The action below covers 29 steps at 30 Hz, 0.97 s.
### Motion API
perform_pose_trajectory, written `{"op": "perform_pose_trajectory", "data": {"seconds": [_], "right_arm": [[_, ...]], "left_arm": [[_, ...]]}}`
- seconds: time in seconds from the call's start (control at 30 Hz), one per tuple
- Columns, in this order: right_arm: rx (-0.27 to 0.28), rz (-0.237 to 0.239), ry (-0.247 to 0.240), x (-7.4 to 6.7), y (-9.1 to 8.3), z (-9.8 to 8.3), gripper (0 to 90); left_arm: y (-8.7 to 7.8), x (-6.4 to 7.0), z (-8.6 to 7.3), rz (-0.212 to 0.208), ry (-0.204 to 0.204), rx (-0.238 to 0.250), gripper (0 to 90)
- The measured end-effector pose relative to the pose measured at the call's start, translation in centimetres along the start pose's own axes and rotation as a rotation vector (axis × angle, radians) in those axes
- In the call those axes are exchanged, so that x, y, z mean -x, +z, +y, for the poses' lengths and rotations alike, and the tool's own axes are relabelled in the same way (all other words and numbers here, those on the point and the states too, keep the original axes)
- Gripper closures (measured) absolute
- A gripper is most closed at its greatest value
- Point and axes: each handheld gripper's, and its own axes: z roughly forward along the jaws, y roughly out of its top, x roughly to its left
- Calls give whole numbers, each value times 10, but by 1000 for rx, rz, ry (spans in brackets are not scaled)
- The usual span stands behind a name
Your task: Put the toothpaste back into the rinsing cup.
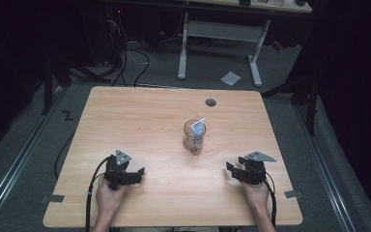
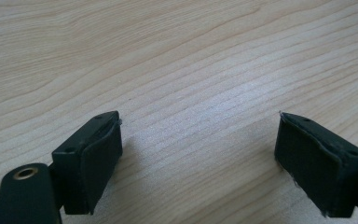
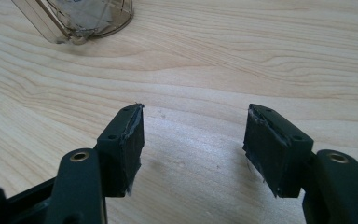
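A clear glass mug [image 1: 193, 137] stands upright near the middle of the wooden table [image 1: 140, 116], with a pale blue packet [image 1: 199, 126] sticking out of its top. My left gripper [image 1: 139, 173] rests low at the front left, held by a hand, jaws open over bare wood [image 2: 200, 135]. At the front right my right gripper [image 1: 232, 170] is also open with nothing between its fingers. In the right gripper view [image 3: 193, 130] the mug's base [image 3: 79, 18] sits ahead and to the left, well clear of the jaws.
A small dark cable hole [image 1: 210, 102] lies near the table's far edge. Beyond the table a white-legged desk [image 1: 220, 34] stands on grey floor, with cables and a sheet of paper [image 1: 230, 78] lying about. Metal rails run along both sides.
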Motion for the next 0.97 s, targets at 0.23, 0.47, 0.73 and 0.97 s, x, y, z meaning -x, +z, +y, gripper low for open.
{"op": "perform_pose_trajectory", "data": {"seconds": [0.23,0.47,0.73,0.97], "right_arm": [[-33,-33,-31,-1,3,1,371],[-76,-70,-75,-6,7,3,337],[-79,-78,-63,-7,6,1,323],[-79,-78,-62,-7,6,1,321]], "left_arm": [[0,0,0,0,0,0,152],[0,0,0,0,-1,0,152],[0,0,0,-2,0,-1,152],[0,0,0,-1,0,0,152]]}}
